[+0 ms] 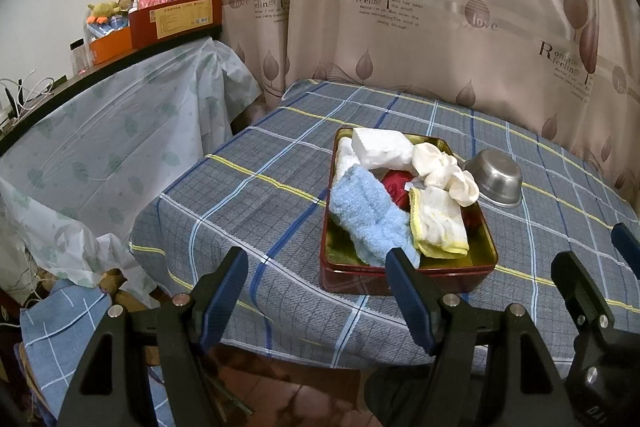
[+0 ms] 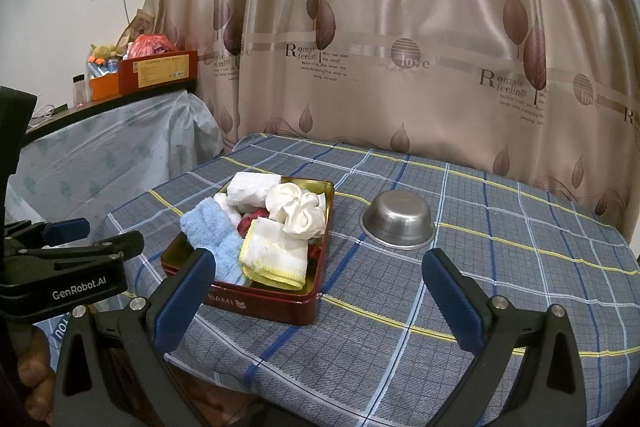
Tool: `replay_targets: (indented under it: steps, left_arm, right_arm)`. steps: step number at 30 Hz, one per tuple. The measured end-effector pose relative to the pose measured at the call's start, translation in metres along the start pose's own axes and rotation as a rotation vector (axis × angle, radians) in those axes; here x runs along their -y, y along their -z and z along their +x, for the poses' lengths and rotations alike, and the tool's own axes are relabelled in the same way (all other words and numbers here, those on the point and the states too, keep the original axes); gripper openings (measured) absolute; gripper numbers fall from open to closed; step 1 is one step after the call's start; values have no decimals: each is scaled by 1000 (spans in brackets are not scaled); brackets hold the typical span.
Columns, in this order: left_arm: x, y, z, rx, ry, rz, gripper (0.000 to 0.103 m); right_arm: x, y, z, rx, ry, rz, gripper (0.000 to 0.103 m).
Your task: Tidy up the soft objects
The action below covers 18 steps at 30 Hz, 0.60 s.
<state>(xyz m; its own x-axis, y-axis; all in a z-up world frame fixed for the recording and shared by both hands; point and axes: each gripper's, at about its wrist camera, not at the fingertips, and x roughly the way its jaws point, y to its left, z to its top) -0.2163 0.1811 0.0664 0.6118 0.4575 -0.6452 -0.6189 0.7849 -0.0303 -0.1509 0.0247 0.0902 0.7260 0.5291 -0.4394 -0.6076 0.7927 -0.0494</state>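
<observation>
Behind your table hangs a beige satin curtain (image 2: 400, 27) printed with maroon leaves and the words "Romatic feelings" and "love". Your checked blue-grey tablecloth (image 2: 480, 287) carries a red tin (image 2: 272, 301) with "BAMI" on its near wall, and beside it, on its right, an upturned steel bowl (image 2: 398, 217), apart from the tin. Inside the tin lie your soft things: a fluffy blue sock (image 1: 368, 215), a yellow-edged white cloth (image 1: 442, 225), a cream knotted fabric (image 1: 446, 173), a white wrapped pack (image 1: 380, 147) and something red (image 1: 396, 187) beneath them. Your left gripper (image 1: 316, 287) stands wide open and empty, near the tin's front; its side reads "GenRobot.AI" in the right wrist view. Your right gripper (image 2: 320, 303) is also spread wide, holding nothing, short of the tin and bowl.
</observation>
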Motion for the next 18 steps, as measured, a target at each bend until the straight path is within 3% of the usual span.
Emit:
replay_targets:
  steps: [18]
  left_arm:
    - [-3,-1,1,-9,2,1,73]
  right_arm:
    - [0,1,0,-1,-1,1,103]
